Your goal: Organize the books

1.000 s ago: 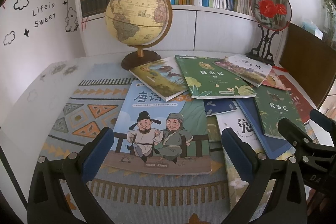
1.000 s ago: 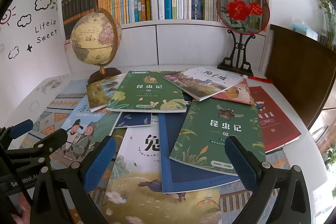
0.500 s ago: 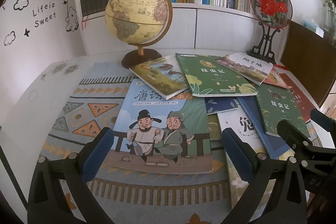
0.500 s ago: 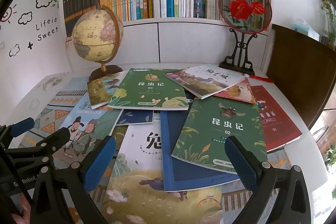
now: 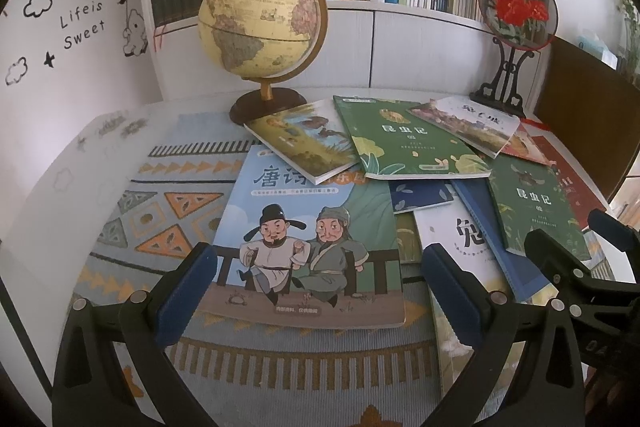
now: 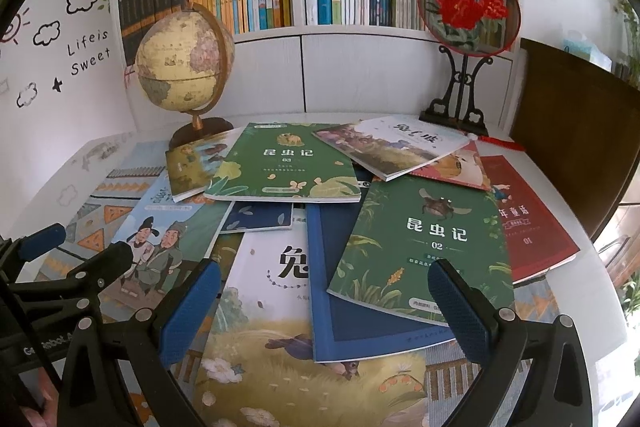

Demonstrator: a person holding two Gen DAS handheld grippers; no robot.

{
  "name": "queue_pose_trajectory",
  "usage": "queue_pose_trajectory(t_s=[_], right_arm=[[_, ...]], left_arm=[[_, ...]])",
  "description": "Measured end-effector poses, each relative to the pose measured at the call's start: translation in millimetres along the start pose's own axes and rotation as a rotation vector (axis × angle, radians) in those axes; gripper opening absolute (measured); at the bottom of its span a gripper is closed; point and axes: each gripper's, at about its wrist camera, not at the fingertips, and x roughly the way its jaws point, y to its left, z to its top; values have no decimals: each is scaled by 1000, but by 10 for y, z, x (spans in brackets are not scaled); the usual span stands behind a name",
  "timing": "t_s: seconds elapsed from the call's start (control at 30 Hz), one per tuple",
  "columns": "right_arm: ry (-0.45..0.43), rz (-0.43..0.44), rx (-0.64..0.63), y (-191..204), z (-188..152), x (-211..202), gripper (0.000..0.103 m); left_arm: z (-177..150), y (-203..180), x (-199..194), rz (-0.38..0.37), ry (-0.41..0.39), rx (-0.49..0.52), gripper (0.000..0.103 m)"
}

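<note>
Books lie in a loose, overlapping heap across the middle of both views, on a patterned mat (image 5: 168, 227) that covers the desk (image 6: 588, 267). The light-blue book with two cartoon figures (image 5: 308, 247) sits lowest in the left-wrist view, its near edge free on the mat; the left tongs (image 5: 320, 291) hang spread wide just in front of that edge, holding nothing, a placing that suggests this book as the first pick. The right tongs (image 6: 324, 307), equally wide and empty, hover over the lower centre of the right-wrist view, above the white book with a meadow scene (image 6: 260, 327), the plain blue book (image 6: 352, 323) and the dark-green book marked 02 (image 6: 424, 239), which overlap in that order upward. Toward the upper frame a green book marked 03 (image 6: 284, 167) rests on its neighbours, before a globe (image 5: 260, 27) and a round fan on a stand (image 6: 468, 7). Several covers show only as corners, their titles cut off; how many books lie beneath cannot be told
</note>
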Motion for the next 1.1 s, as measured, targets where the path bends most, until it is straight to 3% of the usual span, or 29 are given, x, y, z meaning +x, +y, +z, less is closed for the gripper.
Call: queue_pose_trajectory(t_s=[1.1], right_arm=[[68,-27,-1,-48,-40,142,103]], left_arm=[[-25,-6,85,-2,35,-2,102]])
